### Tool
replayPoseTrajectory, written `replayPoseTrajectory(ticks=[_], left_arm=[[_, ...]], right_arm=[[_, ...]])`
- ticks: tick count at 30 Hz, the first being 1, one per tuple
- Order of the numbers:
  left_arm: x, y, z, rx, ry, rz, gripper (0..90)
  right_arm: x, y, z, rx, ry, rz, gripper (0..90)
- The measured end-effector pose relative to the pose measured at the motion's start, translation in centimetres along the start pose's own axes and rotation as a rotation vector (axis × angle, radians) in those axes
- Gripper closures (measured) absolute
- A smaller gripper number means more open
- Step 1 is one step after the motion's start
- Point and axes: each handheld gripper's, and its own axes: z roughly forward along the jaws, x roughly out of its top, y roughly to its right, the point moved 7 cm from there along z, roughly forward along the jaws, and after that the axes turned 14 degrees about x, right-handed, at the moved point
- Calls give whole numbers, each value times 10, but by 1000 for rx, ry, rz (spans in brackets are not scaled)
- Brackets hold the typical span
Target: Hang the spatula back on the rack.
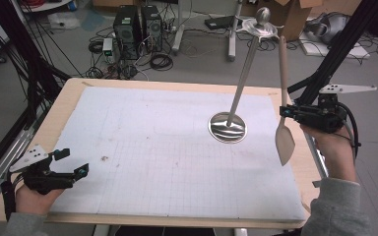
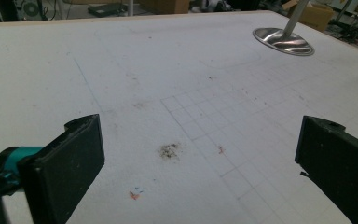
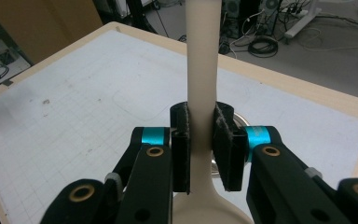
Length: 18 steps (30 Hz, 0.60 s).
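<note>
While parked low at the near left corner, left gripper sitting with jaws spread wide and nothing between them, just hovering over the white grid mat. Over on the right edge, right gripper pinching the neck of a beige spatula, blade hanging down just above the mat's edge, handle poking straight up. Same pinch seen close in the right gripper view: right gripper with pads squeezed on the handle just above the blade. Further out, metal stand with its round base on the mat, tilted pole and hook disc up top. Looks like the carry step, heading for hanging on that stand. Next move probably needs lifting and lining the handle end up with the hooks
</note>
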Motion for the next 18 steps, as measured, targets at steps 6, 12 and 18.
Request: replayPoseTrajectory(ticks=[6, 12, 18], left_arm=[[0, -3, -5, 11, 8, 0, 17], [1, -2, -6, 7, 14, 0, 17], [1, -3, -6, 6, 14, 1, 17]], right_arm=[[1, 3, 10, -16, -15, -4, 784], [2, 6, 18, -45, -29, -12, 784], [3, 9, 24, -65, -35, -19, 783]])
